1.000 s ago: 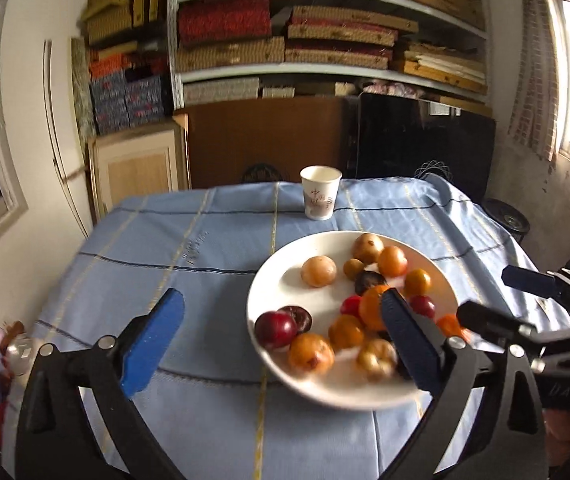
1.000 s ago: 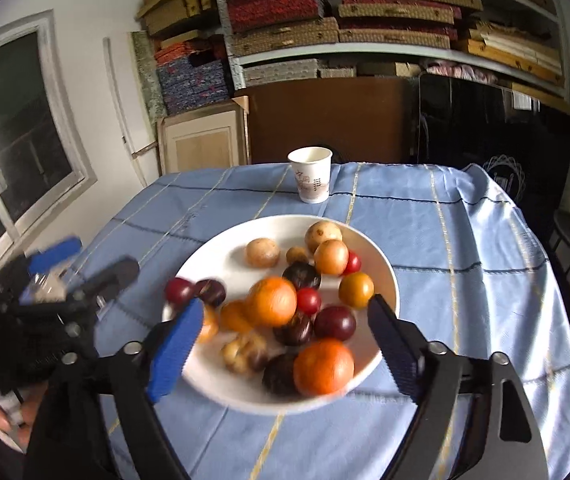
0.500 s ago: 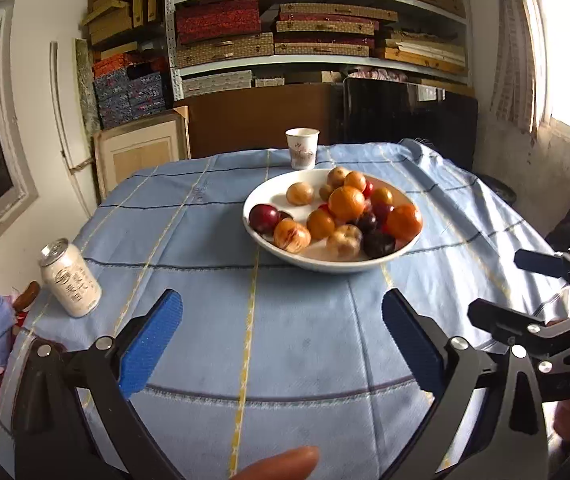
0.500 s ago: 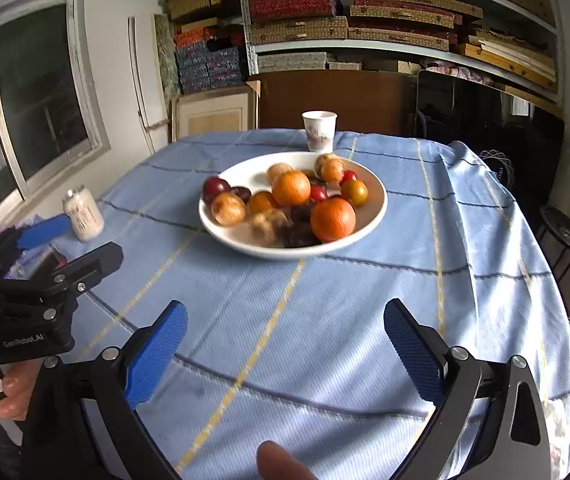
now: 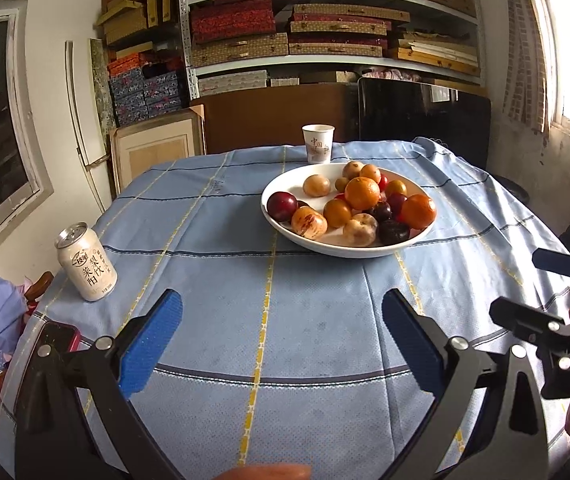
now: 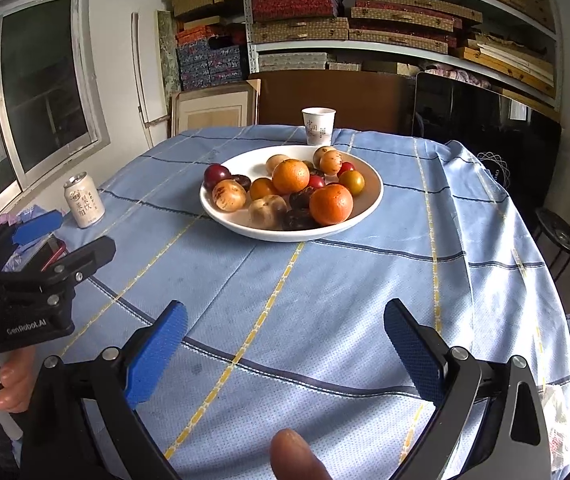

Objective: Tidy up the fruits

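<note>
We hold the left claw (image 5: pixel 281 344) and right claw (image 6: pixel 285 348) wide and empty above the counter's near edge. A white plate (image 5: pixel 285 226) piled with fruits (image 5: pixel 361 193) sits toward the far edge. The round fruits likely roll and bruise, so we would grip each gently across its middle.

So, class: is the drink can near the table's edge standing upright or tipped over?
Upright. The drink can stands on its base on the blue tablecloth, silver top facing up and label text reading vertically. Whether it is opened or full cannot be told.
</note>
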`<state>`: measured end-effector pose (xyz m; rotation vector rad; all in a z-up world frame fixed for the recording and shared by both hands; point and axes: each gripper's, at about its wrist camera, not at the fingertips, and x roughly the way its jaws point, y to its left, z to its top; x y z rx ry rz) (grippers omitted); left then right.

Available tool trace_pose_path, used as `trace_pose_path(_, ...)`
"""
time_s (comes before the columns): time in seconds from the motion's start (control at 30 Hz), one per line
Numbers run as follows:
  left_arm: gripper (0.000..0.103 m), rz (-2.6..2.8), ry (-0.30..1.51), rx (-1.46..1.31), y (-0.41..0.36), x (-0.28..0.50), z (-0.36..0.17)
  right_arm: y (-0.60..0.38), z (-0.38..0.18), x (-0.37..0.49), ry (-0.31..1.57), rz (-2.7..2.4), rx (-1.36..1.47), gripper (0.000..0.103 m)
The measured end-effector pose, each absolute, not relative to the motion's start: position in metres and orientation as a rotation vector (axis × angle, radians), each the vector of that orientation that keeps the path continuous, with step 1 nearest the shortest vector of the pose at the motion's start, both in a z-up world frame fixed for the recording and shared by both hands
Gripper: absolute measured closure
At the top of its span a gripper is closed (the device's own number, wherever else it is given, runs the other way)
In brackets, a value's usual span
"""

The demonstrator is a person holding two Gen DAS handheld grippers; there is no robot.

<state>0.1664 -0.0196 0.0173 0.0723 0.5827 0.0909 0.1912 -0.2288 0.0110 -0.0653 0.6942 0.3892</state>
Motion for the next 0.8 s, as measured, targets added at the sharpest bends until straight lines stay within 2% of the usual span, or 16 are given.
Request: trace_pose_path(0.8, 0.005, 0.116, 0.599, 0.061, -0.0112, 0.1689, 0.0158, -0.2277, 0.0117, 0.1885, 0.69, 0.397, -0.075, 0.004)
